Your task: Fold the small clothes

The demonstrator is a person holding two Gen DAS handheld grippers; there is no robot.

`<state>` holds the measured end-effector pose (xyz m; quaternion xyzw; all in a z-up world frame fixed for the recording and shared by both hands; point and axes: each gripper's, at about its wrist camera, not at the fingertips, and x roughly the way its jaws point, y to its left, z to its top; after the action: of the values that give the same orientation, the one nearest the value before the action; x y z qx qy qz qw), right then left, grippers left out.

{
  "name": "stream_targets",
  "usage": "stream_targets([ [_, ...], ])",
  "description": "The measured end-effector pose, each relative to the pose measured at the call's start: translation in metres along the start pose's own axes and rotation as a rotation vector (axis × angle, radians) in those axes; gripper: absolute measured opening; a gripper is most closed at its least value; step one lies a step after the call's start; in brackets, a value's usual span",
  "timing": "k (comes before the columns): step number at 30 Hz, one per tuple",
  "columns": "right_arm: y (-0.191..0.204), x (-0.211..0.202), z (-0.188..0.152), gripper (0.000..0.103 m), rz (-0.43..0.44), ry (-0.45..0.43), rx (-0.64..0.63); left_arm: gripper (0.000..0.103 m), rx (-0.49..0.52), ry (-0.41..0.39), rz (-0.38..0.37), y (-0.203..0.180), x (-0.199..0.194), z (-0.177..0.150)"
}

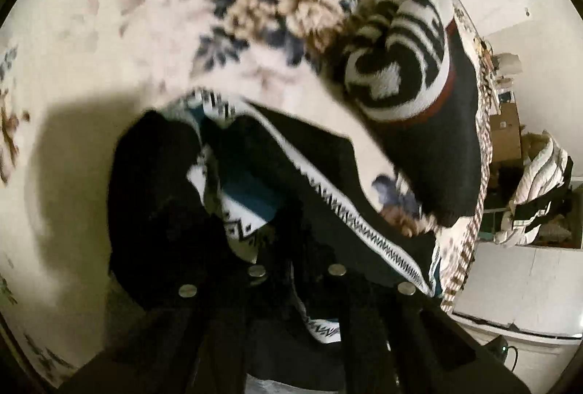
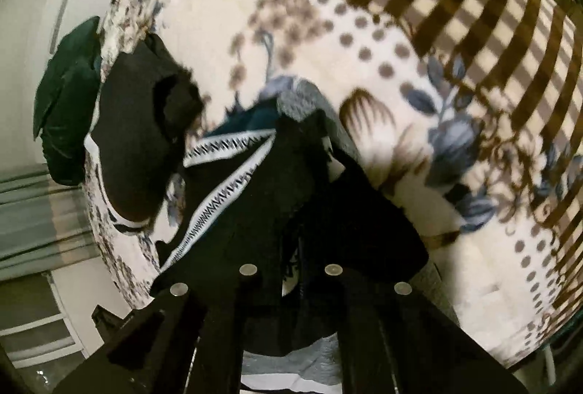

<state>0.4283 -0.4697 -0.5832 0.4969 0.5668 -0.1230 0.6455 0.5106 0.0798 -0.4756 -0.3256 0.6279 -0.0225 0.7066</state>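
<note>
A dark garment (image 1: 309,153) with white zigzag trim (image 1: 364,223) and teal patches lies bunched on the floral blanket (image 1: 145,11). My left gripper (image 1: 295,248) is shut, with a fold of this cloth pinched between its black fingers. In the right wrist view the same dark garment (image 2: 255,212) runs up from my right gripper (image 2: 291,248), which is shut on another fold; its zigzag trim (image 2: 218,197) stretches to the left. The fingertips of both grippers are buried in cloth.
A rolled black-and-white striped piece (image 1: 397,55) rests on a black garment with red trim (image 1: 448,139). Another black garment (image 2: 138,124) lies left, beside a green pillow (image 2: 69,110). The blanket's checked border (image 2: 473,11) marks the bed edge. A white jacket (image 1: 539,182) hangs beyond.
</note>
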Motion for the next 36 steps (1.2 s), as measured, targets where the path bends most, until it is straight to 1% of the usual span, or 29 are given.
stream_targets([
  [4,0.006,-0.005,0.008,0.007,0.011,-0.004,-0.011,0.003,-0.013,-0.017,-0.004,0.002,-0.004,0.013],
  [6,0.012,-0.007,0.014,0.007,0.02,-0.014,-0.018,0.003,-0.005,-0.039,-0.005,0.0,-0.009,0.018],
  [9,0.025,-0.011,0.026,0.007,0.012,-0.052,-0.053,0.003,0.013,-0.074,0.003,-0.005,-0.013,0.025],
  [11,0.032,-0.014,0.036,0.007,0.007,-0.08,-0.08,0.003,0.022,-0.079,0.008,-0.006,-0.013,0.031],
  [12,0.036,-0.013,0.041,0.007,-0.007,-0.077,-0.097,0.003,0.029,-0.072,-0.001,-0.007,-0.014,0.033],
  [14,0.046,-0.012,0.047,0.007,-0.012,-0.027,-0.149,0.005,0.056,-0.063,-0.011,-0.011,-0.019,0.032],
  [15,0.05,-0.013,0.047,0.007,-0.019,-0.012,-0.181,0.005,0.087,-0.059,-0.01,-0.015,-0.025,0.03],
  [16,0.056,-0.016,0.045,0.007,-0.03,0.0,-0.228,0.007,0.133,-0.059,0.003,-0.021,-0.031,0.026],
  [17,0.066,-0.02,0.042,0.009,-0.07,0.012,-0.314,0.018,0.18,-0.064,0.032,-0.026,-0.035,0.022],
  [18,0.071,-0.021,0.038,0.019,-0.106,0.015,-0.372,0.025,0.222,-0.066,0.062,-0.031,-0.037,0.019],
  [19,0.076,-0.022,0.033,0.029,-0.149,0.013,-0.43,0.04,0.271,-0.068,0.081,-0.037,-0.038,0.016],
  [20,0.081,-0.022,0.03,0.043,-0.187,0.009,-0.481,0.05,0.311,-0.068,0.097,-0.041,-0.037,0.013],
  [21,0.084,-0.021,0.027,0.048,-0.224,0.009,-0.528,0.052,0.355,-0.068,0.134,-0.045,-0.034,0.011],
  [22,0.086,-0.017,0.024,0.048,-0.263,0.009,-0.559,0.052,0.39,-0.068,0.168,-0.049,-0.029,0.01],
  [23,0.088,-0.014,0.022,0.048,-0.297,0.012,-0.593,0.052,0.413,-0.058,0.18,-0.049,-0.022,0.01],
  [24,0.092,-0.01,0.018,0.048,-0.329,0.018,-0.637,0.052,0.424,-0.047,0.195,-0.049,-0.016,0.011],
  [26,0.096,-0.003,0.01,0.048,-0.367,0.03,-0.693,0.052,0.449,-0.022,0.234,-0.045,0.002,0.013],
  [28,0.097,0.009,0.003,0.05,-0.422,0.056,-0.736,0.052,0.469,-0.013,0.292,-0.04,0.016,0.013],
  [29,0.094,0.018,0.001,0.05,-0.469,0.077,-0.749,0.052,0.489,0.003,0.331,-0.036,0.027,0.013],
  [30,0.09,0.026,0.001,0.05,-0.495,0.092,-0.743,0.052,0.492,0.016,0.351,-0.032,0.035,0.013],
  [31,0.087,0.03,0.001,0.05,-0.505,0.104,-0.736,0.052,0.493,0.024,0.359,-0.029,0.04,0.013],
  [32,0.081,0.036,0.003,0.048,-0.507,0.107,-0.726,0.05,0.498,0.025,0.364,-0.026,0.045,0.012],
  [33,0.079,0.036,0.004,0.027,-0.5,0.09,-0.725,0.044,0.513,0.01,0.36,-0.025,0.046,0.01],
  [34,0.076,0.035,0.005,0.012,-0.501,0.057,-0.73,0.019,0.526,0.0,0.364,-0.025,0.046,0.008],
  [35,0.075,0.032,0.005,0.005,-0.504,0.034,-0.73,0.007,0.538,-0.013,0.362,-0.025,0.044,0.007],
  [36,0.075,0.029,0.005,0.005,-0.483,0.021,-0.724,0.007,0.544,-0.033,0.338,-0.024,0.039,0.006],
])
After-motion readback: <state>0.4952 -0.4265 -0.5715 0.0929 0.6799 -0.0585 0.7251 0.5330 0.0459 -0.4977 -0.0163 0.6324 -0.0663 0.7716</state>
